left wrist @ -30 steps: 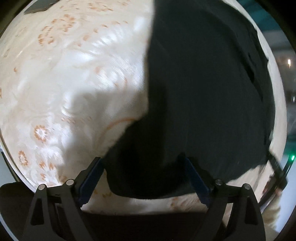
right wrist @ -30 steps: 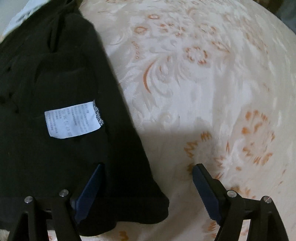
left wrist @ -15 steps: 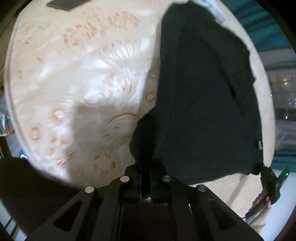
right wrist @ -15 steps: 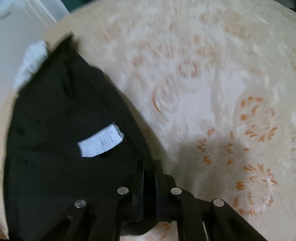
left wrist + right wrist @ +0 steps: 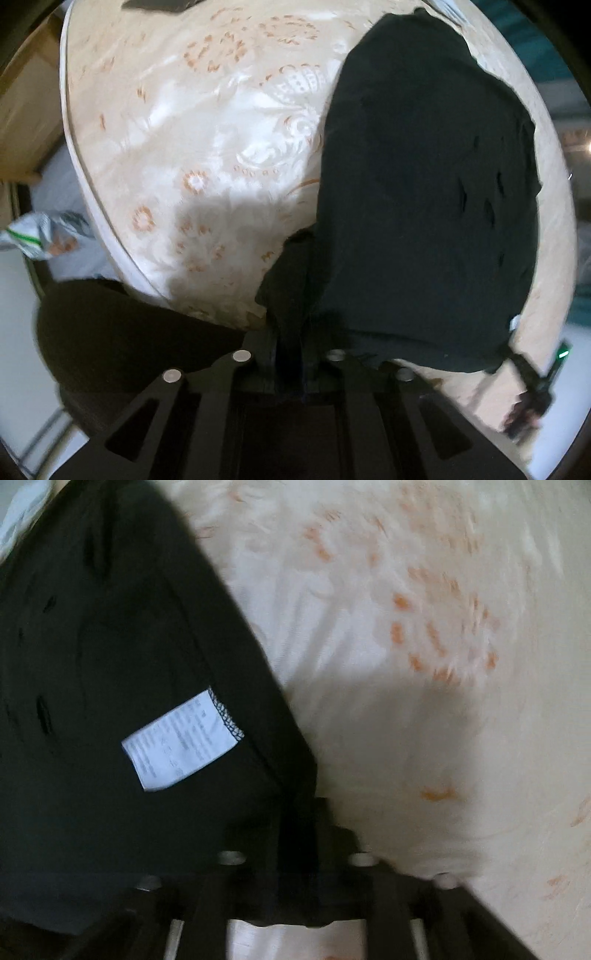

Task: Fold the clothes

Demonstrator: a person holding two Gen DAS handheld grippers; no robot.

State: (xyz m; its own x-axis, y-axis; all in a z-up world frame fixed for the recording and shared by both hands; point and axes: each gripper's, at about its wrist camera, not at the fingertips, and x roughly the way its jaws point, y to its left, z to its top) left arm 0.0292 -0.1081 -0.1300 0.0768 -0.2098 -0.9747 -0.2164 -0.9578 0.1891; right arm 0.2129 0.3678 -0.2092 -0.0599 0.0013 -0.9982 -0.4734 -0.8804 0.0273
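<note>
A black garment [image 5: 424, 192] lies spread on a cream tablecloth with orange flowers [image 5: 221, 147]. My left gripper [image 5: 291, 343] pinches a bunched fold at the garment's near left corner and holds it lifted off the cloth. Its jaws are opening, with fabric still between them. In the right wrist view the garment [image 5: 129, 646] shows its inside, with a white care label [image 5: 181, 738]. My right gripper [image 5: 299, 834] grips the near edge just right of the label. Its jaws are also opening around the fabric. The picture is blurred by motion.
The round table's white rim [image 5: 96, 206] curves down the left side. A crumpled packet [image 5: 40, 236] lies beyond the rim, and a dark rounded seat [image 5: 110, 332] is below it. A flat dark object [image 5: 159, 4] sits at the far edge. Some white cloth [image 5: 18, 509] lies past the garment.
Both grippers went from wide open over the garment's near edge to closed on it. The left has risen with its corner. The right has moved sideways, dragging the fabric.
</note>
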